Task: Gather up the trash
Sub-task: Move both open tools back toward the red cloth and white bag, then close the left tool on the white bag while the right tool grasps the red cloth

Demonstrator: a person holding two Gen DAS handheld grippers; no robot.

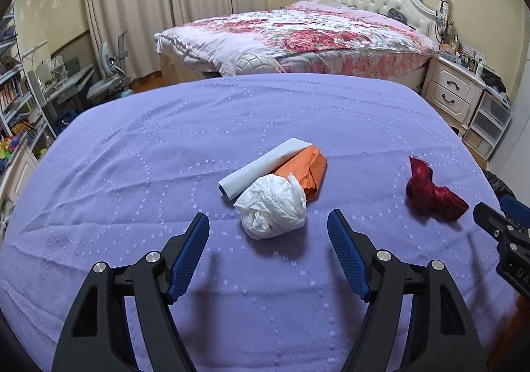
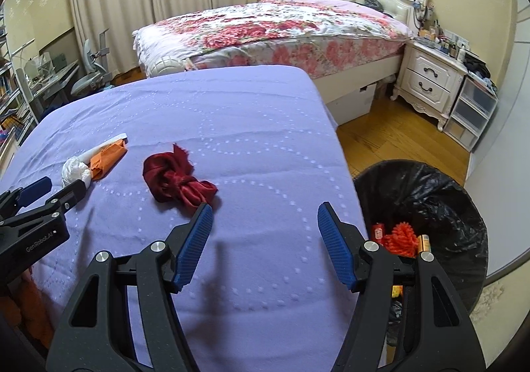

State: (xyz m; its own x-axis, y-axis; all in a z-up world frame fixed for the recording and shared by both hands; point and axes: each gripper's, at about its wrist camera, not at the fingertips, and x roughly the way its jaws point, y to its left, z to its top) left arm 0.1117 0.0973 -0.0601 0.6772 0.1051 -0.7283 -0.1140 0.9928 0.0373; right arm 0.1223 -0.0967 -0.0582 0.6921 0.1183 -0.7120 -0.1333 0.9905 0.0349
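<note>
A crumpled white tissue ball [image 1: 273, 206] lies on the purple cloth [image 1: 165, 146], touching an orange paper wad [image 1: 304, 171] and a white rolled sheet [image 1: 261, 168]. My left gripper [image 1: 268, 223] is open and empty, its tips either side of the tissue ball, just short of it. A knotted dark red cloth scrap [image 1: 434, 194] lies to the right; it also shows in the right wrist view [image 2: 177, 178]. My right gripper [image 2: 265, 214] is open and empty, just right of the red scrap. The left gripper [image 2: 56, 186] shows at the left edge by the tissue ball [image 2: 75, 173].
A bin with a black liner [image 2: 427, 193] stands on the wood floor right of the table and holds red and orange scraps [image 2: 402, 238]. A floral bed [image 2: 271, 27], a white nightstand [image 2: 430, 80] and plastic drawers [image 2: 473, 113] stand behind.
</note>
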